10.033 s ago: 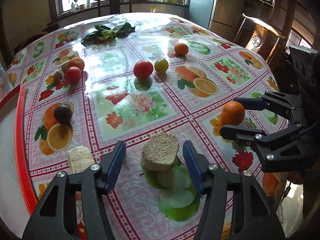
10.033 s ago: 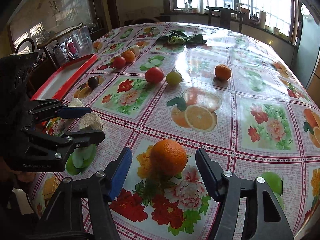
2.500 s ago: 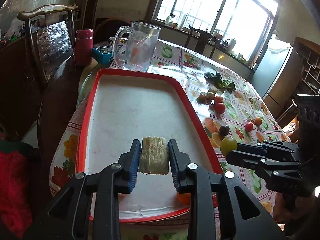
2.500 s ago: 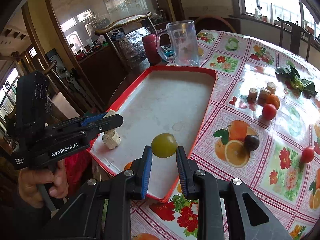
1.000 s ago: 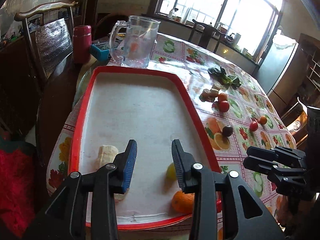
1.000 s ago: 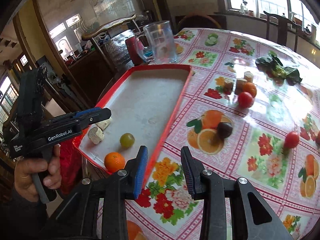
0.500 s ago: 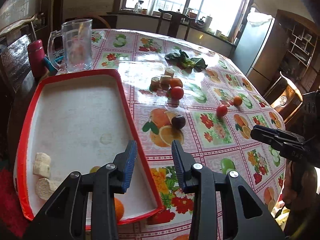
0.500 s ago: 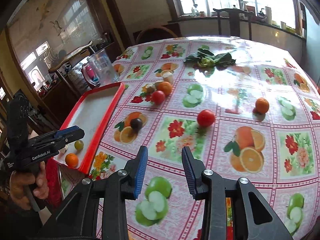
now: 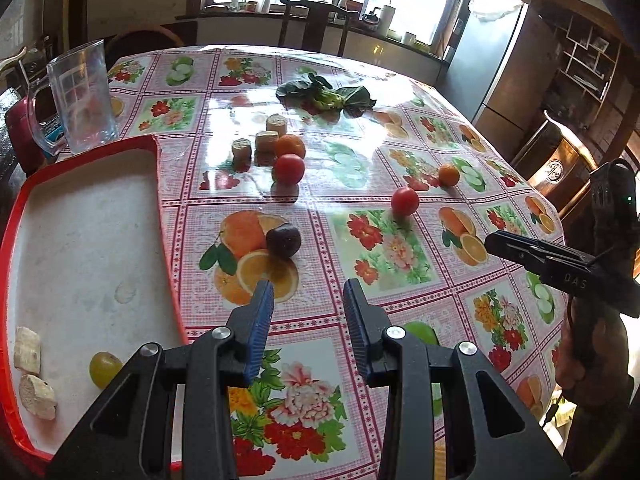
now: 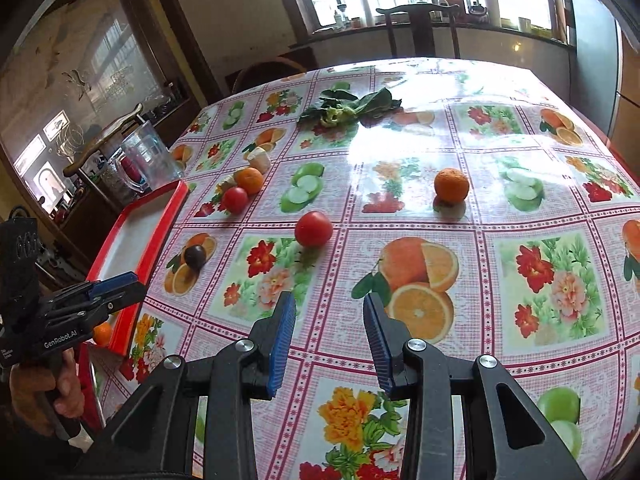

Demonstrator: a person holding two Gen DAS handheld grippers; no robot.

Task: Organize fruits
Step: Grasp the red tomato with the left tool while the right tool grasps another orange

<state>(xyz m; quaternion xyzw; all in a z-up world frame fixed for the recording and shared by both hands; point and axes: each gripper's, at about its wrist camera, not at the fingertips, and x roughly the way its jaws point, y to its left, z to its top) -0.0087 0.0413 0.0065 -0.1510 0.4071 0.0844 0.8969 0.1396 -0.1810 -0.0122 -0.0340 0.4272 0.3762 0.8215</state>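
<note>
Table [image 9: 400,120] with fruit-print cloth; red-rimmed tray [image 9: 158,184] at its left edge holds a green fruit [image 9: 105,368] and two pale chunks [image 9: 27,350]. Left gripper [image 9: 307,320] and right gripper [image 10: 330,338] hang over the cloth, jaws spread, nothing between. Loose on the table: tomato [image 10: 313,229], orange [image 10: 451,185], dark plum [image 9: 283,241].

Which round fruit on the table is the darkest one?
The dark purple fruit, sitting on the printed orange picture near the red tray. The other round fruits on the cloth are bright red or orange.
</note>
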